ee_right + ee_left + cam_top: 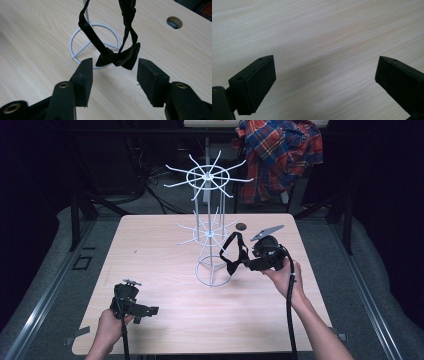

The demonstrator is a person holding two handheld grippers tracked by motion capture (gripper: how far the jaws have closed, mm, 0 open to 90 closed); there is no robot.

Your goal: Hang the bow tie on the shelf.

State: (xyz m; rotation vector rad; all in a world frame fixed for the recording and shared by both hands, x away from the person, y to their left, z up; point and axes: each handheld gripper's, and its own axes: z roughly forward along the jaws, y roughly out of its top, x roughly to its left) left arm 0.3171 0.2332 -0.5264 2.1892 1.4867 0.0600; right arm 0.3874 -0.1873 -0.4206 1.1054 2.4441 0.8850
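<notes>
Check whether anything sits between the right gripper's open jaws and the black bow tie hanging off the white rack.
Nothing visible does. In the right gripper view the bow tie hangs from the rack just beyond the open right gripper, with bare air in the gap. The rack's base ring lies behind it on the table.

Left gripper (324, 82) and right gripper (113, 75) both hold jaws apart.

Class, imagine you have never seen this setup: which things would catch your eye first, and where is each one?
Most striking is the white wire rack standing mid-table, its spokes fanning out in two tiers. A black bow tie hangs from a lower spoke, just ahead of the open jaws of the right hand-held gripper. At the near left, the left hand-held gripper sits low over bare wood, and a plaid shirt is draped behind the table.
</notes>
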